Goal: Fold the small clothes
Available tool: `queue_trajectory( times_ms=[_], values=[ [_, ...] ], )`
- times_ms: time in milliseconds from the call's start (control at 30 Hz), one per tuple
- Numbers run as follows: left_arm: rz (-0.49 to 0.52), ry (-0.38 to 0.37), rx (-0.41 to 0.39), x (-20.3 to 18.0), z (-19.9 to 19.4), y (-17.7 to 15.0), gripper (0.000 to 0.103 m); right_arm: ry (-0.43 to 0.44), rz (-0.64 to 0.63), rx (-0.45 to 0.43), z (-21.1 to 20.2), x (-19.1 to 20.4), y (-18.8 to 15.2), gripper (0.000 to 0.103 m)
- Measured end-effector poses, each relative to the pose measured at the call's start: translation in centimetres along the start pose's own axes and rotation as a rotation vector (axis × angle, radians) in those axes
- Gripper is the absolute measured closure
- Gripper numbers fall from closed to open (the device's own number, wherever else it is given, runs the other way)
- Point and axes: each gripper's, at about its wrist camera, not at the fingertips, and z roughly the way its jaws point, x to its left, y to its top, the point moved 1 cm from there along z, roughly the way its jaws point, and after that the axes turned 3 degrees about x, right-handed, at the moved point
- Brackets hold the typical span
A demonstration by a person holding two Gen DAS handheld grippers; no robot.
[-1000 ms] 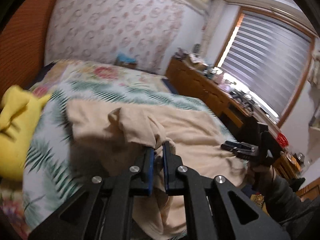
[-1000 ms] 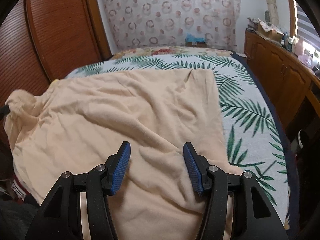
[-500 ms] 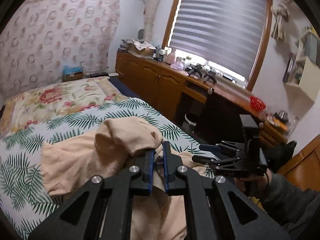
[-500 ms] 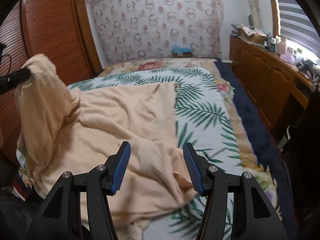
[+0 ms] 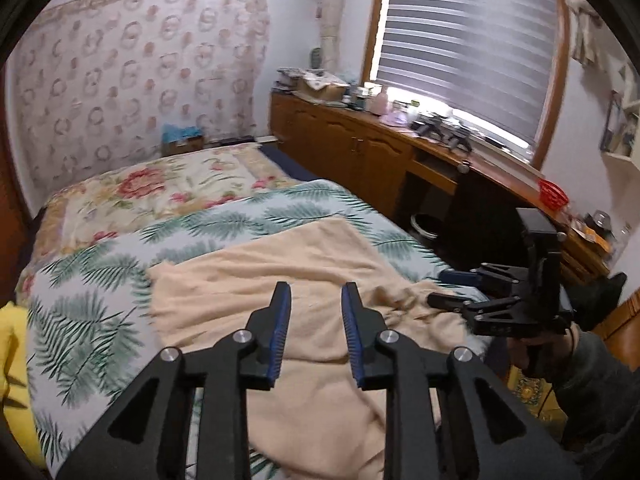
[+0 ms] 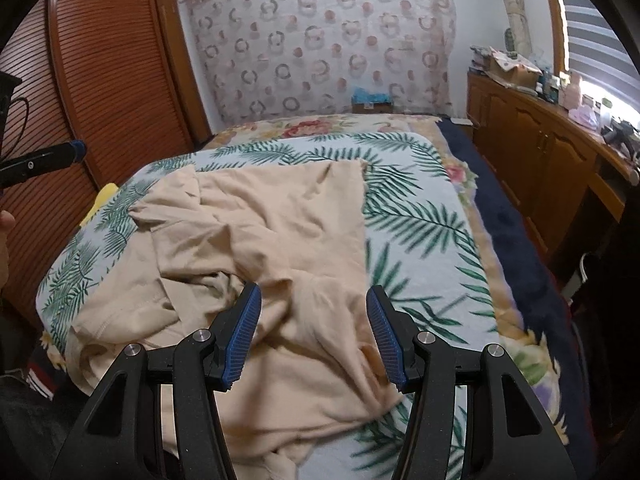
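Note:
A peach-coloured garment (image 5: 304,280) lies rumpled on the palm-leaf bedspread (image 5: 100,304); in the right wrist view (image 6: 280,240) its left side is folded over onto the middle. My left gripper (image 5: 314,300) is open and empty above the garment. My right gripper (image 6: 314,306) is open and empty, low over the garment's near part. It also shows in the left wrist view (image 5: 460,292) at the bed's right edge. One finger of the left gripper shows at the left edge of the right wrist view (image 6: 44,160).
A yellow item (image 5: 12,368) lies at the bed's left edge. A wooden cabinet (image 5: 360,152) with clutter runs along the right under the window. A wooden wardrobe (image 6: 100,80) stands to the left of the bed. A floral sheet (image 5: 160,188) covers the bed's far end.
My left gripper was shut on a bunch of the garment and held it up; it has opened and the cloth now lies on the bed. The right gripper stayed open.

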Motion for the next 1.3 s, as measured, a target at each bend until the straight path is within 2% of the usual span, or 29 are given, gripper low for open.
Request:
queue_trajectory(
  times_ms=[300,667,933,1167,1300],
  values=[
    [-0.088,0.144,0.007,4.7,-0.6,-2.8,0.079,0.04,-0.06,-0.007,1.9,2.9,1.9,0.047],
    [-0.139,0.172,0.025,7.0,-0.4,-5.8,0.079,0.068,-0.133,0.009,3.8,6.0,3.8,0.047],
    [-0.195,0.194,0.034,9.2,-0.7,-8.2,0.079,0.093,-0.234,0.038,6.1,9.9,6.0,0.047],
    [-0.221,0.216,0.024,10.4,-1.6,-9.5,0.079,0.17,-0.329,0.094,9.6,14.6,8.2,0.047],
    [-0.225,0.227,0.018,10.9,-2.1,-9.9,0.079,0.223,-0.388,0.157,12.6,18.0,9.1,0.047]
  ],
)
